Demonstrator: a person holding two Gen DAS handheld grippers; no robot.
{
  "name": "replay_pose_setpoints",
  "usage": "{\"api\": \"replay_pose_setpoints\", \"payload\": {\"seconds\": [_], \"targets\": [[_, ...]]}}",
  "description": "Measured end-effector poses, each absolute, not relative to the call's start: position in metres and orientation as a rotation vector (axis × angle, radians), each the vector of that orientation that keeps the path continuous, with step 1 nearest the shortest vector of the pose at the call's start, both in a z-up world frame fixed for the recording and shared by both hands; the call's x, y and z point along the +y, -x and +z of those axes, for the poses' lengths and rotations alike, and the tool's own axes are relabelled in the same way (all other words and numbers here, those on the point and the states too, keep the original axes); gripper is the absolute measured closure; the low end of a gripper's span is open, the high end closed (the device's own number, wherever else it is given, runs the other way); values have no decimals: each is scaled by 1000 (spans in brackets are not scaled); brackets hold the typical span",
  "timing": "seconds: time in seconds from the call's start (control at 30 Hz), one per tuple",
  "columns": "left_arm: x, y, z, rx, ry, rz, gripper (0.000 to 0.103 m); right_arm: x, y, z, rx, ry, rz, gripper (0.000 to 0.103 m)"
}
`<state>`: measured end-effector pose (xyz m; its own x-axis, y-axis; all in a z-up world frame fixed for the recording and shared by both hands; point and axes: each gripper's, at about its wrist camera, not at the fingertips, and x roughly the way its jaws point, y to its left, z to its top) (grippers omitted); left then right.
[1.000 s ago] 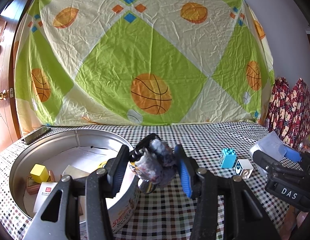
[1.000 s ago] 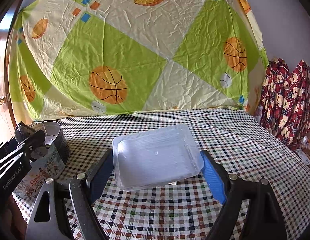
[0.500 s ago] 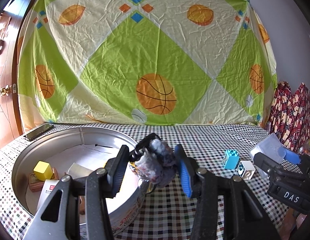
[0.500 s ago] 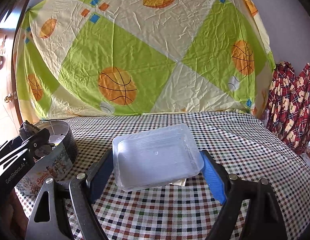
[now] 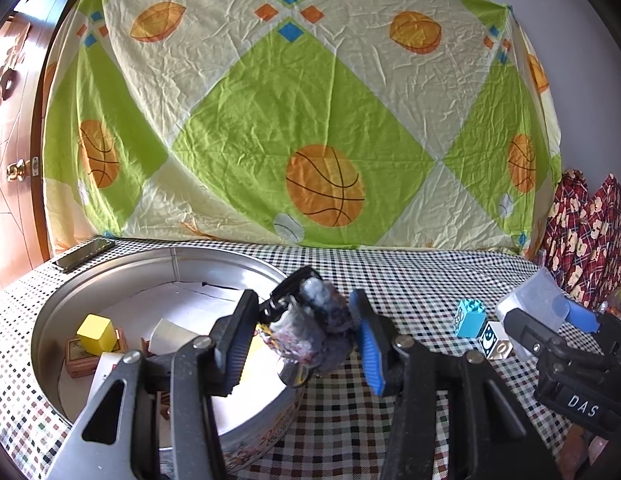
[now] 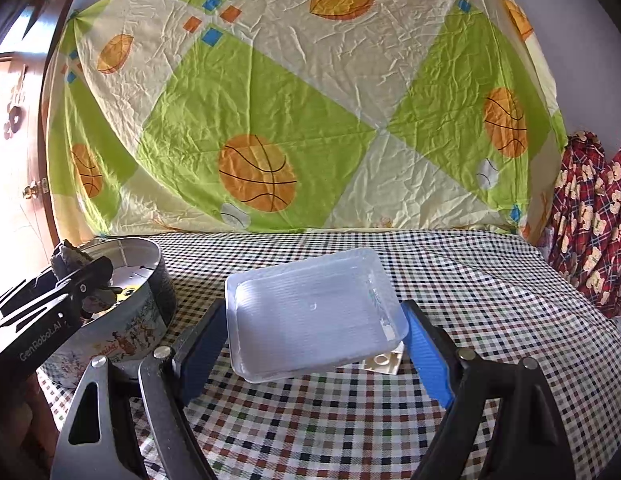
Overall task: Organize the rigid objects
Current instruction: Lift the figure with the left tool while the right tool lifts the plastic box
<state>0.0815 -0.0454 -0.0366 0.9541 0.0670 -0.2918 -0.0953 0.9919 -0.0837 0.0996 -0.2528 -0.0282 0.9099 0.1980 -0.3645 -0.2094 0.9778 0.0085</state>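
Note:
My left gripper (image 5: 302, 338) is shut on a grey mottled stone-like keychain lump (image 5: 310, 330) with a black clip, held over the right rim of a round metal tin (image 5: 110, 276). The tin holds a yellow block (image 5: 95, 332), a white cup and small boxes. My right gripper (image 6: 314, 334) is shut on a clear plastic tray (image 6: 310, 312), held above the checked tablecloth. It also shows at the right of the left wrist view (image 5: 550, 308). A white brick (image 6: 384, 362) peeks out under the tray.
A cyan brick (image 5: 470, 317) and a white printed cube (image 5: 493, 340) sit on the checked cloth to the right of the tin. A phone (image 5: 84, 254) lies at the far left. A basketball-print sheet (image 5: 310, 120) hangs behind. Red patterned fabric (image 5: 590, 232) lies at the right.
The left gripper with the lump has moved left and forward over the tin's rim. The right gripper still holds the tray and has shifted slightly left.

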Motion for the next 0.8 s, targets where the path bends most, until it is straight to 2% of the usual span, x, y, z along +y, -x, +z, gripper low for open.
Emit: {"api": "replay_pose_setpoints", "payload": {"seconds": [0.8], "targets": [[-25, -66, -34, 266, 122, 104, 57, -226, -94, -27, 357, 50, 297, 17]]}}
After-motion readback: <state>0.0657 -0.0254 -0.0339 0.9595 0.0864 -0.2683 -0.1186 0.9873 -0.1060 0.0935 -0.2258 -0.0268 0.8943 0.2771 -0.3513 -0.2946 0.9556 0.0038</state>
